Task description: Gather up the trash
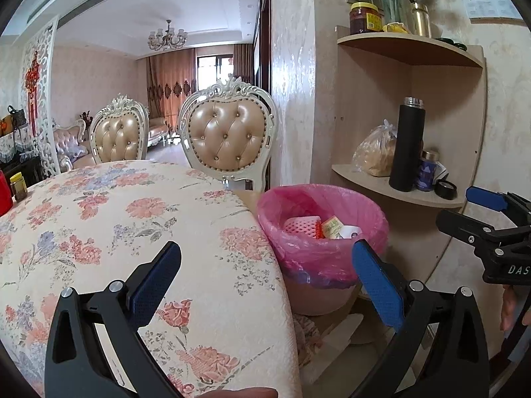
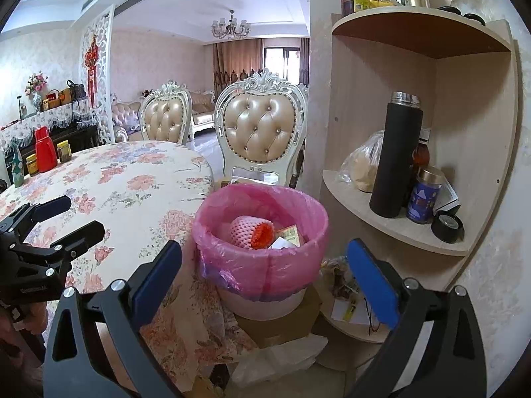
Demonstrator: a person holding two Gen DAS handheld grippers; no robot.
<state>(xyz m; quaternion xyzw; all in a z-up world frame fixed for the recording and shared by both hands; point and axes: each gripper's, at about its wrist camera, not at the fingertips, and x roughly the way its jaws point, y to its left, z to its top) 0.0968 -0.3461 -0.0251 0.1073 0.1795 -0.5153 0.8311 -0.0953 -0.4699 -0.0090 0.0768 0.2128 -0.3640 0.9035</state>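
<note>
jaws of the right gripper (image 2: 264, 283) stand wide apart with nothing between the blue pads, angled down toward the bin (image 2: 260, 248) just ahead. jaws of the left gripper (image 1: 265, 285) gape as wide and are empty too, one finger over the floral surface (image 1: 132, 219), the other over the bin's rim. white letters "das" show on the right gripper's black body in the left view; the rest is cut off.

bin, lined with a pink bag (image 2: 232, 265), sits on a cardboard box (image 2: 275, 326) beside the surface's edge. inside lie a pink foam fruit net (image 2: 247, 229), a yellow-labelled packet (image 2: 292, 232) whose print is too small to read, and white paper (image 1: 350, 231).
</note>
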